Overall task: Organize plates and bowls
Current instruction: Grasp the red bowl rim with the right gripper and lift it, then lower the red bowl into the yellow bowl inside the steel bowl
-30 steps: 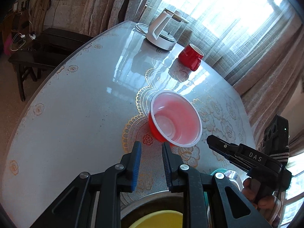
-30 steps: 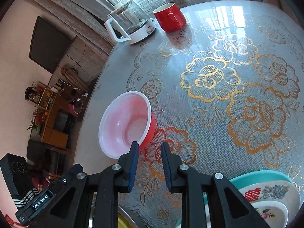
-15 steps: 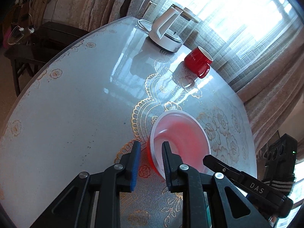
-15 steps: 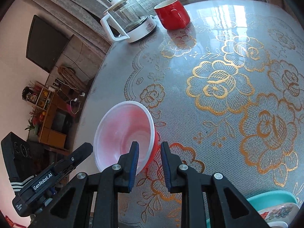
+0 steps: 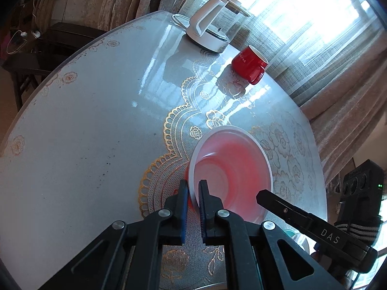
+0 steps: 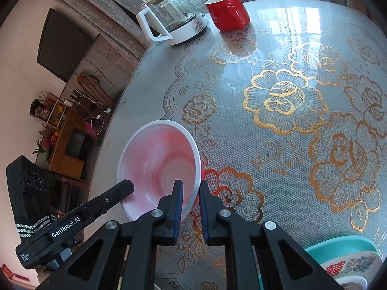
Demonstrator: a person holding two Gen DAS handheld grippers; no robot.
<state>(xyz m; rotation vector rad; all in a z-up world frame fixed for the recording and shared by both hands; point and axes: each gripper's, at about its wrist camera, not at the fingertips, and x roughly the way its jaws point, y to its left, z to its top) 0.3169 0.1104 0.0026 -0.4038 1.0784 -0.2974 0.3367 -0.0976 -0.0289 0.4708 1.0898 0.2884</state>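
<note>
bowl (image 5: 232, 169): pink-red plastic, sitting on the lace cloth (image 6: 290, 125) near the table's edge
left gripper (image 5: 192, 193): just closed in, pinching the bowl's near rim
right gripper (image 6: 190, 194): same deal, jaws just clamped on the rim's other side
mug (image 5: 249, 65): red, way off beside the kettle (image 5: 212, 31)
plates (image 6: 348, 263): stacked at right wrist's bottom corner

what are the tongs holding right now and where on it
Both hold the red bowl by its rim: the left tongs pinch the near-left edge, the right tongs the near-right edge.
</note>
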